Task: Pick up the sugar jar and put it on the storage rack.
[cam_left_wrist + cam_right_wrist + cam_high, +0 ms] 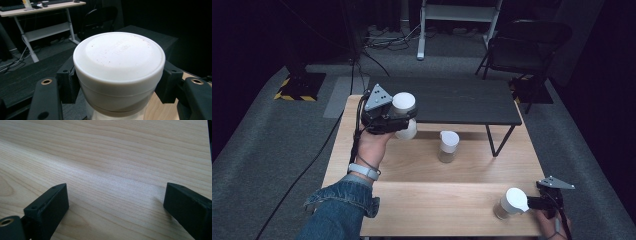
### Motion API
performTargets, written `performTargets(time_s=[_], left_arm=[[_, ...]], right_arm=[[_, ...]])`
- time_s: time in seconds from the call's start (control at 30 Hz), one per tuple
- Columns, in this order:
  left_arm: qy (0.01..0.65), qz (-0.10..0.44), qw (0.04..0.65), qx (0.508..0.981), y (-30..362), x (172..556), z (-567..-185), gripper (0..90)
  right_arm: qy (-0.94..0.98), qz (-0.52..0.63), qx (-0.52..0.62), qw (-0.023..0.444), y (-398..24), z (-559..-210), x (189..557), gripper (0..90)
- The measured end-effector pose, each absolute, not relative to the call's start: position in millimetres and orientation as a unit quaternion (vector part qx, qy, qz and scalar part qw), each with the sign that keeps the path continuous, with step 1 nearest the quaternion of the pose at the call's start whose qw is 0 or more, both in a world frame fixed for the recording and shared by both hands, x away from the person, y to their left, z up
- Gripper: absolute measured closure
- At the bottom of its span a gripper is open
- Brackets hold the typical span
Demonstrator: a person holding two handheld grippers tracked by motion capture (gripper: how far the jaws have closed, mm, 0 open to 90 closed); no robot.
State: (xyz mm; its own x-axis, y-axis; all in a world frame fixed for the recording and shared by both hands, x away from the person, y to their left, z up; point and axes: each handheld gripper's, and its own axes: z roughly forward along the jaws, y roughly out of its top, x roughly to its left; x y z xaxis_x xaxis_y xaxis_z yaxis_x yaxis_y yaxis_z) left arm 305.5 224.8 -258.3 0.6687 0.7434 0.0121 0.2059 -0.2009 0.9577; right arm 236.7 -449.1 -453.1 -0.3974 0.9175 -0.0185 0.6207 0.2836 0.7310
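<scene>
High view, left to right: a person in a denim sleeve lifts the left gripper above the far-left corner of the light wooden table, at about ten o'clock from the table's centre, its jaws clamped on a white-lidded jar; a second white shape shows just beneath the held jar, though what it is cannot be told. Near the table's middle a second jar stands upright on the wood, just in front of a low dark bench that spans the far edge. At roughly four o'clock, near the front-right corner, a third jar sits just beside the right gripper, held low in the person's other hand. Left gripper view: the white lid sits squarely between the two black jaws, which press its sides. Right gripper view: the jaws stand wide apart over bare wood grain, nothing between them. Behind the table, a black chair waits on grey carpet.
</scene>
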Motion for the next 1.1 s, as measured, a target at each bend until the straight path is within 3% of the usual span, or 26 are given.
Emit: performTargets(time_s=[1.1], left_arm=[[0.364,0.281,0.538,0.707,194.4,345.0,-242.5,33.6]], right_arm=[[0.767,0.328,0.503,0.227,-447.9,-453.1,236.4,5.6]])
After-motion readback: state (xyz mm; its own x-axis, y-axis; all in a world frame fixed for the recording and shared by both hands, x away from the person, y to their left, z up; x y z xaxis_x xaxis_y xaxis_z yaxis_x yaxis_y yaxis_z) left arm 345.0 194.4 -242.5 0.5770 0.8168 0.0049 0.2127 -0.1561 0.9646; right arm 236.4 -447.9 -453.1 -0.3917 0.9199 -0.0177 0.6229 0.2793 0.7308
